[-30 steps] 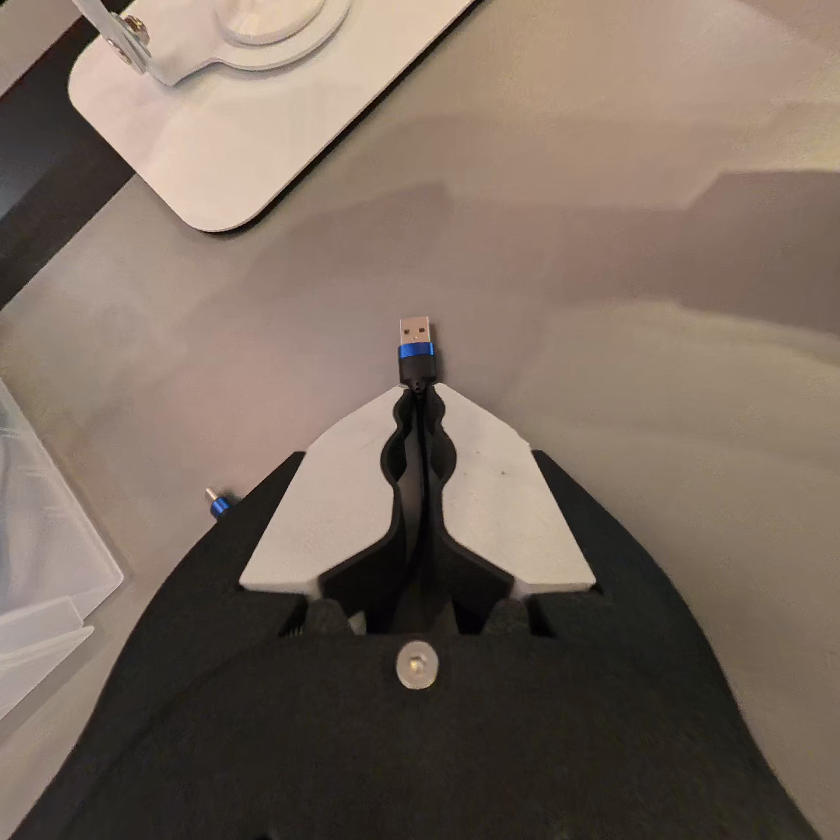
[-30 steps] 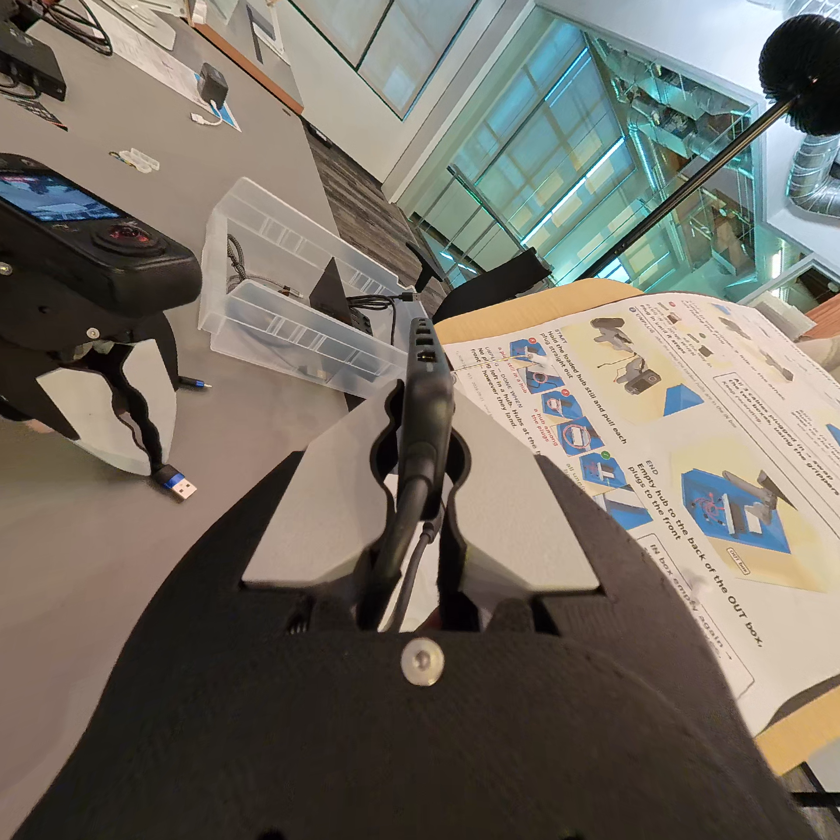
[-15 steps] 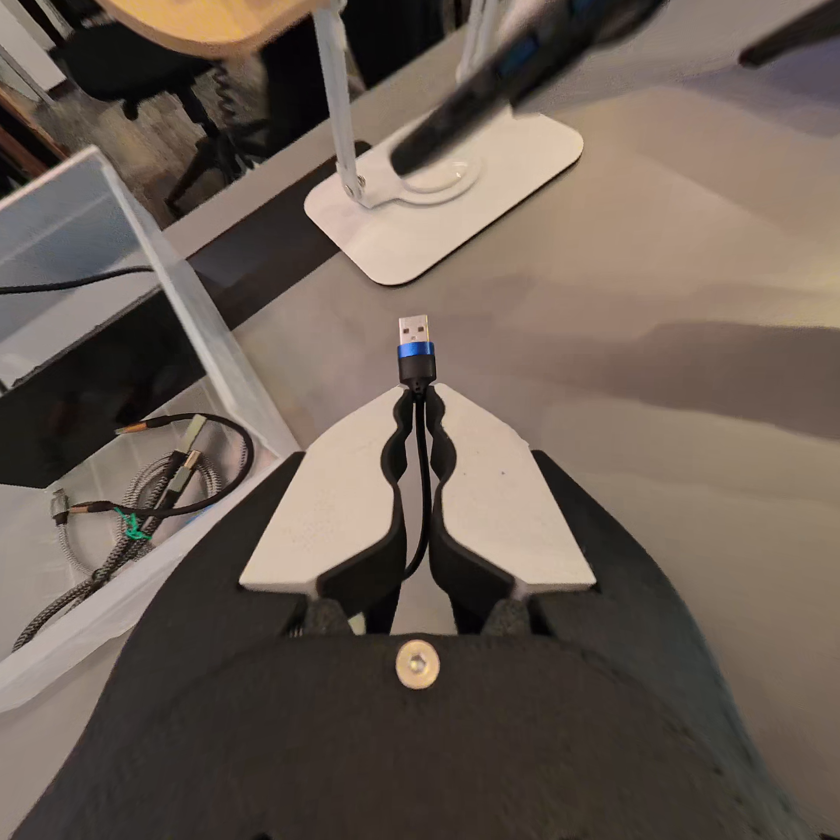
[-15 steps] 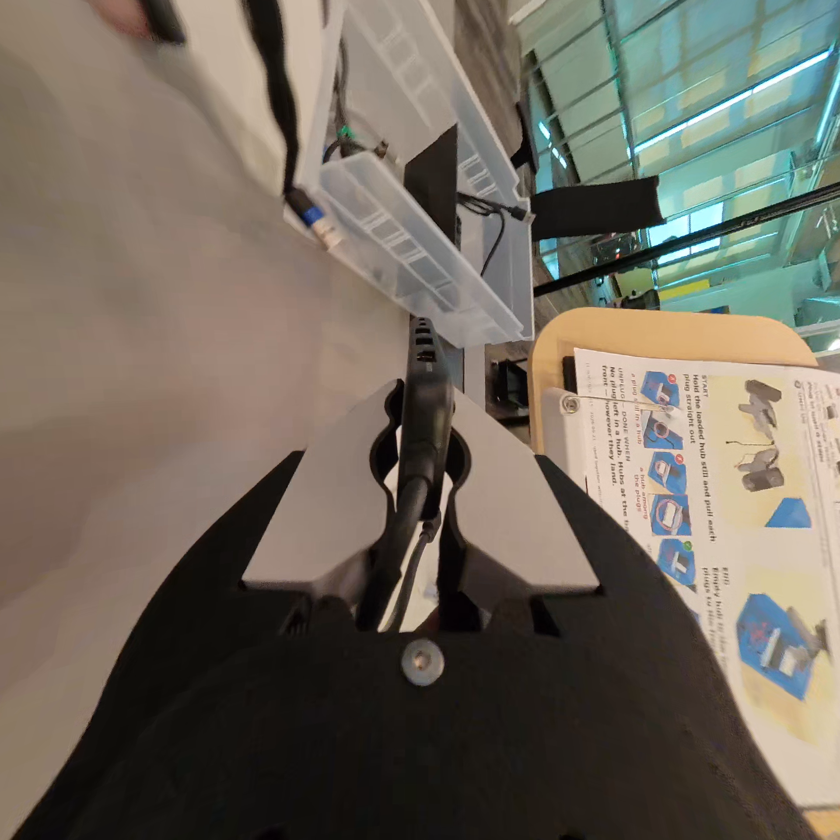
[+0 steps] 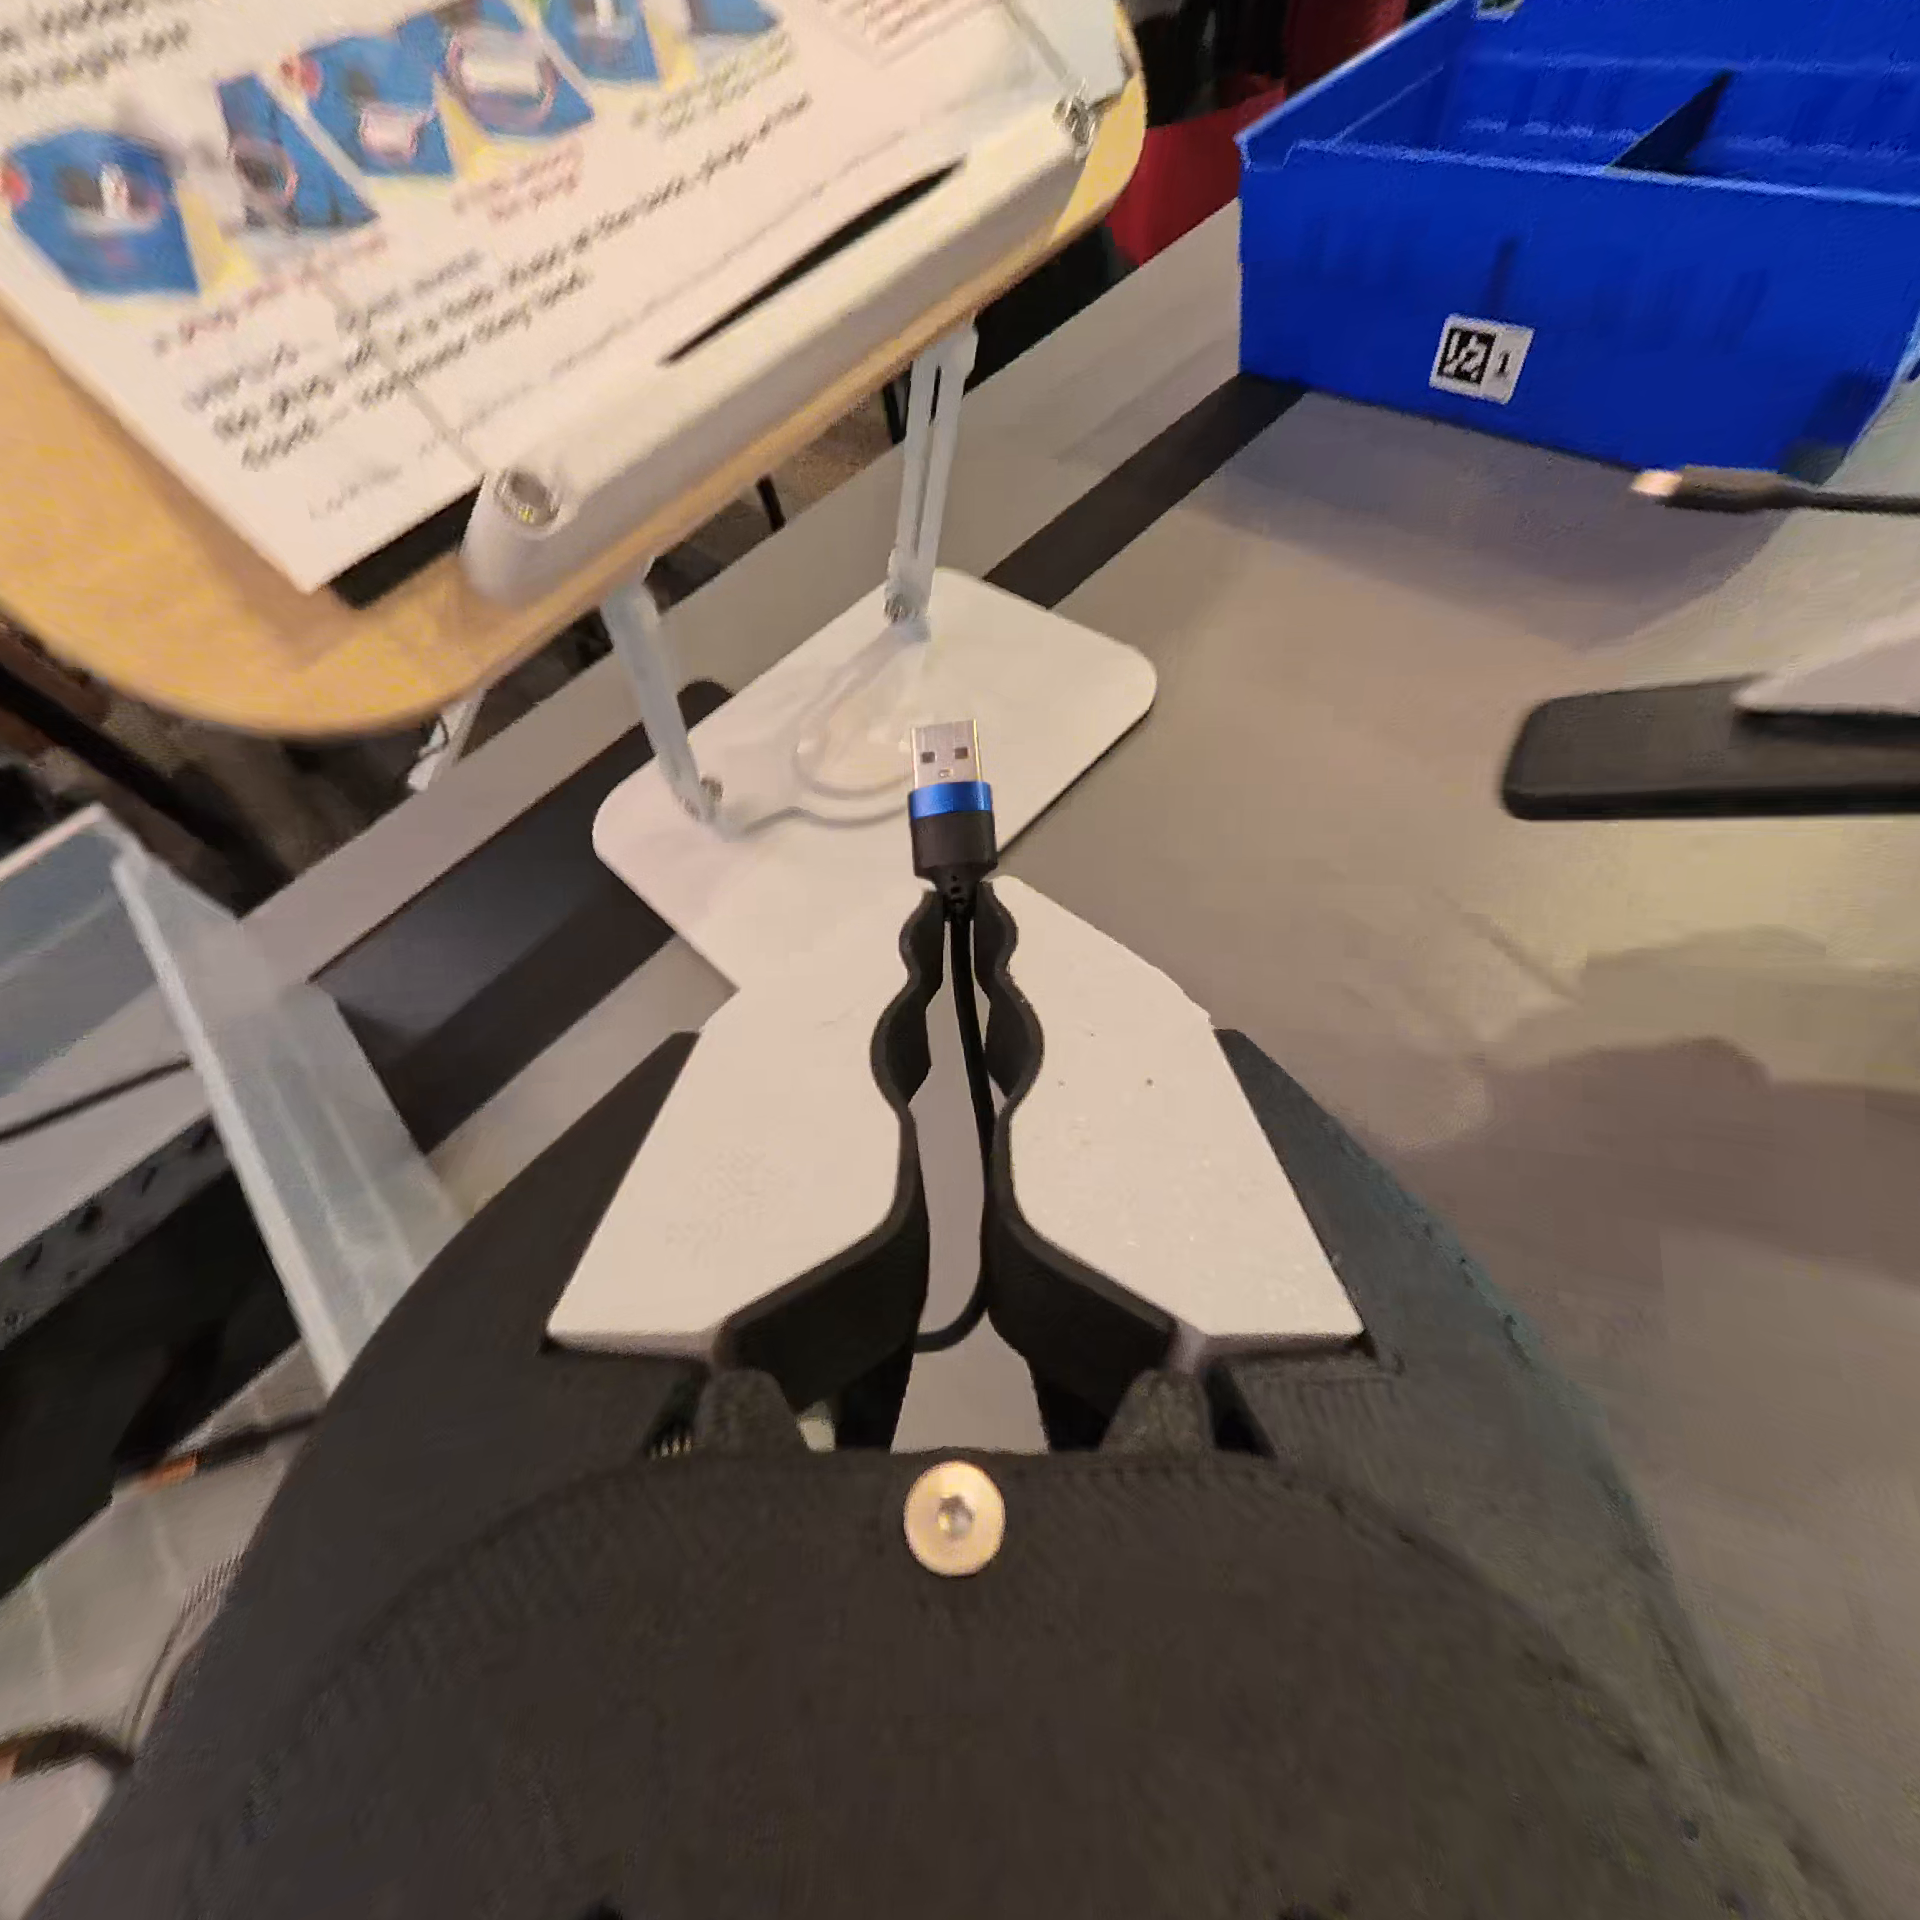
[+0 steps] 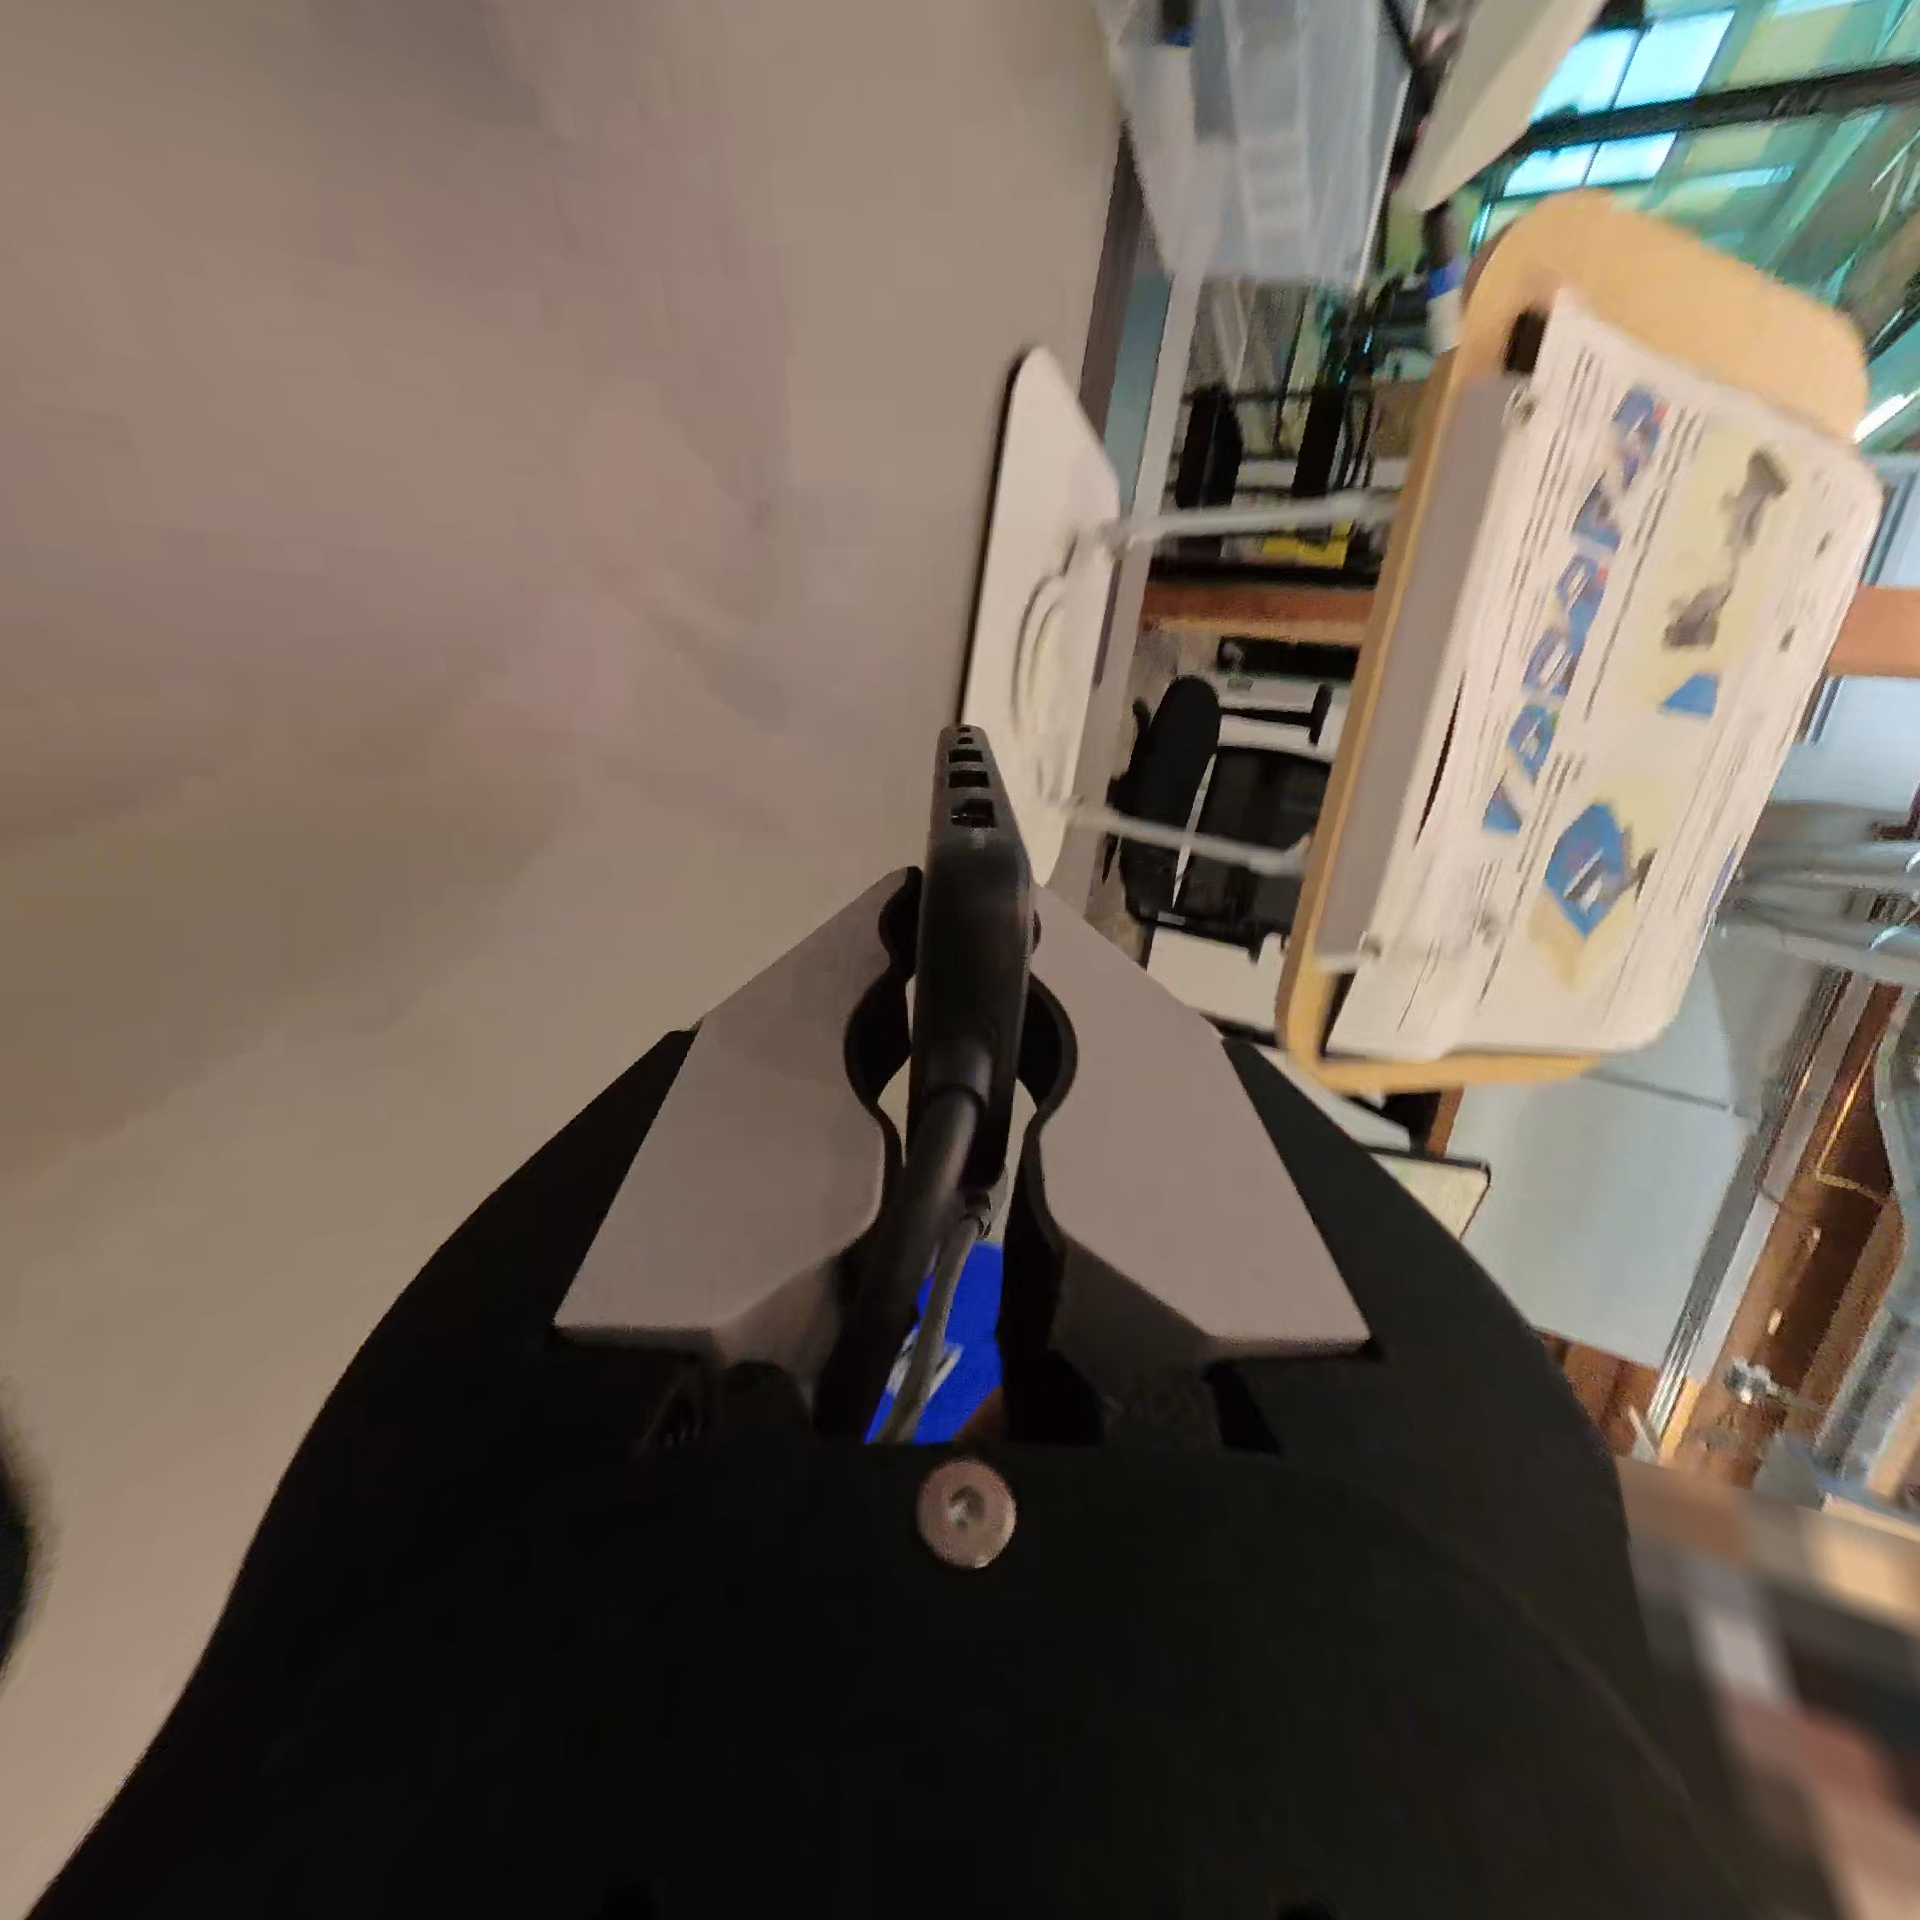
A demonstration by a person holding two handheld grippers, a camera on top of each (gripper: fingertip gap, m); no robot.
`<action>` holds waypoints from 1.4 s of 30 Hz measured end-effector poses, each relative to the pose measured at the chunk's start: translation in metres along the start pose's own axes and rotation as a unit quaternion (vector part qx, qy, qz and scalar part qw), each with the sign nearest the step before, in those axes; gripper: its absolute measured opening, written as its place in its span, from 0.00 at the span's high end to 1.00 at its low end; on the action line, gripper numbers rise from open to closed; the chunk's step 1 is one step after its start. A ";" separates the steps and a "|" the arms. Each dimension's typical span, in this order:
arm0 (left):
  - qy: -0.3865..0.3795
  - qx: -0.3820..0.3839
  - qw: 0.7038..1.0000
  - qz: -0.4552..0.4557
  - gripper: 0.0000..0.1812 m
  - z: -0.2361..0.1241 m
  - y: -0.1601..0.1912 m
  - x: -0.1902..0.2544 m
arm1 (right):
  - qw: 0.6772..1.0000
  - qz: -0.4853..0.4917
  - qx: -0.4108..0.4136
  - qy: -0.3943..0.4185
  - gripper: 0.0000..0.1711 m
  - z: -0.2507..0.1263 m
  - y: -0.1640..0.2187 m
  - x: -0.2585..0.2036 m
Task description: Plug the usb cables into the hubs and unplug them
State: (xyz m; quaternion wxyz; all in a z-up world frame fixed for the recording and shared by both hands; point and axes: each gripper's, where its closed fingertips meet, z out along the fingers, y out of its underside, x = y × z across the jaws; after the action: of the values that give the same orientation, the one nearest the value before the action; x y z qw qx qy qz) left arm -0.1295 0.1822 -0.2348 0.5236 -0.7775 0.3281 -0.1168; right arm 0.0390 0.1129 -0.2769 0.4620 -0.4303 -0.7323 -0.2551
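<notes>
**Above the desk, plug and hub held ready**

Over the grey table point(image 5: 1351, 831), the left gripper point(image 5: 957, 902) pinched the thin, limp USB cable point(image 5: 949, 805) just behind its rigid plug. The right gripper point(image 6: 971, 914) clamped the light, stiff hub point(image 6: 971, 831) mid-body, ports forward. Gripping nearer the plug looked wiser.

An office-like lab: grey worktable point(image 5: 1351, 831), blue parts bin point(image 5: 1558, 260), instruction stand point(image 5: 520, 260), office chairs point(image 6: 1195, 790).

The USB cable point(image 5: 953, 821), black with a blue collar and a bare silver plug, is held upright in the air above the grey surface point(image 5: 1351, 935), unplugged. The black hub point(image 6: 971, 904) is held edge-on, its ports apparently empty, though blur limits certainty.
</notes>
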 end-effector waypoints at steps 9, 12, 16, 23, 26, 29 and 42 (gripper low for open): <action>0.046 0.026 0.999 0.002 0.97 0.053 -0.015 0.026 | 0.993 -0.004 -0.120 -0.017 0.94 -0.068 0.076 -0.069; 0.046 0.025 0.999 0.011 0.97 0.059 -0.009 0.033 | 0.991 -0.017 -0.129 -0.011 0.94 -0.067 0.082 -0.079; 0.046 0.030 0.998 0.008 0.97 0.060 -0.006 0.033 | 0.990 -0.031 -0.139 -0.004 0.94 -0.052 0.084 -0.077; 0.032 0.039 0.999 -0.001 0.97 0.064 0.001 0.024 | 0.993 -0.041 -0.112 0.005 0.94 0.015 0.066 -0.047; 0.025 0.045 0.999 -0.003 0.97 0.065 0.004 0.021 | 0.994 -0.053 -0.099 0.006 0.94 0.046 0.050 -0.038; 0.022 0.040 0.999 0.001 0.97 0.068 0.009 0.021 | 0.992 -0.075 -0.098 0.000 0.94 0.068 0.043 -0.037; 0.027 0.042 0.999 0.004 0.97 0.073 0.013 0.022 | 0.971 -0.215 -0.099 0.039 0.90 0.077 0.021 -0.048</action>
State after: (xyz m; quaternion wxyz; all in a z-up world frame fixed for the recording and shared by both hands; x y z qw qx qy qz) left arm -0.0793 0.2188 -0.2809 0.5475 -0.7499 0.3399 -0.1497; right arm 0.0317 0.1643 -0.3545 0.3796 -0.2957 -0.7601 -0.4368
